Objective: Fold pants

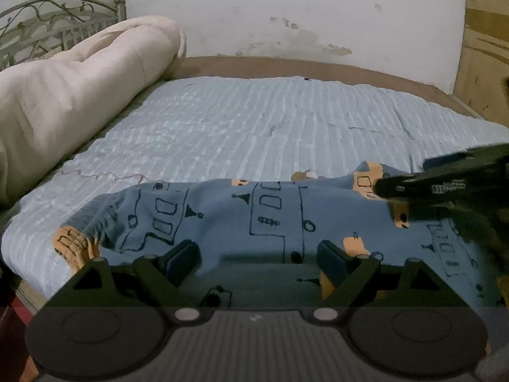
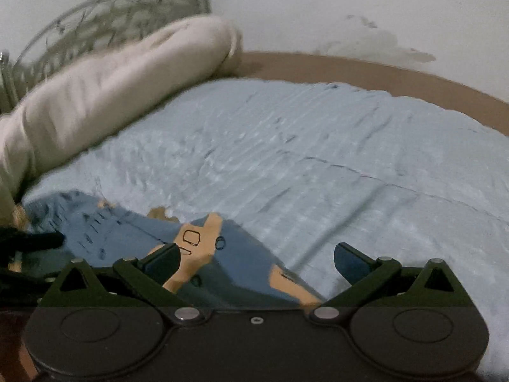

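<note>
While over pants (image 1: 222, 216), left claw (image 1: 257, 259) and right claw (image 2: 256, 259) spread wide, gripping nothing.

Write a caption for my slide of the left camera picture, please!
Open left claw hovers over blue robot-print pants on a striped bedspread.

Dim, flat indoor light leaves soft shadows on the pants (image 1: 222, 216) below each gripper. The right wrist view is motion-blurred; fisheye bending darkens the corners around them.
</note>
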Action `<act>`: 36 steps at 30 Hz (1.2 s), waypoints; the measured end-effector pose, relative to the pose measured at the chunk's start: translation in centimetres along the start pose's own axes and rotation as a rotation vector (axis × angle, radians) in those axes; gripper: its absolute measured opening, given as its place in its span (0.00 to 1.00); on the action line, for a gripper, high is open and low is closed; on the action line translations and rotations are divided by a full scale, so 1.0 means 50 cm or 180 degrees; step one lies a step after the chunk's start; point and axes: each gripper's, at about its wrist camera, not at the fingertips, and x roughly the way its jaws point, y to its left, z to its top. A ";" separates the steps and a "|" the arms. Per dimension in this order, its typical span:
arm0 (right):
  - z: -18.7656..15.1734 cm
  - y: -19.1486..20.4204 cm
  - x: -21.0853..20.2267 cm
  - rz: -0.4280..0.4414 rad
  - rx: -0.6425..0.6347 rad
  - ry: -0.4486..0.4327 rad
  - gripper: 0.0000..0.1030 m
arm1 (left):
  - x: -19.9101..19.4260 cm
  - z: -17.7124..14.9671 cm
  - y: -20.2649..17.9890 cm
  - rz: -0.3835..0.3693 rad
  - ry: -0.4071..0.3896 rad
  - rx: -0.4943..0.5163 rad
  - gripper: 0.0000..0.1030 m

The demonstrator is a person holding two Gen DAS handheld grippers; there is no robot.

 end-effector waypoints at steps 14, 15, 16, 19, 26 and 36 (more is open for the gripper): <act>-0.068 -0.011 -0.128 -0.0816 0.0114 -0.0552 0.99 | -0.021 0.005 -0.020 -0.0033 -0.0084 -0.0042 0.95; -0.094 0.006 -0.156 -0.0848 0.0088 -0.0602 0.99 | -0.027 0.006 -0.030 -0.0084 -0.0114 -0.0042 0.95; -0.121 0.023 -0.177 -0.0899 0.0077 -0.0641 0.99 | -0.032 0.006 -0.042 -0.0142 -0.0135 -0.0029 0.96; -0.212 0.056 -0.225 -0.1134 -0.0034 -0.0684 0.99 | -0.039 -0.001 -0.091 -0.0309 -0.0138 0.0102 0.98; -0.380 -0.023 -0.325 -0.1895 0.0398 -0.0751 0.99 | -0.033 -0.027 -0.172 -0.0326 0.0016 0.0390 0.98; -0.443 -0.157 -0.434 -0.2711 0.0827 -0.0836 0.99 | -0.058 -0.019 -0.224 -0.0318 -0.0024 0.0457 0.98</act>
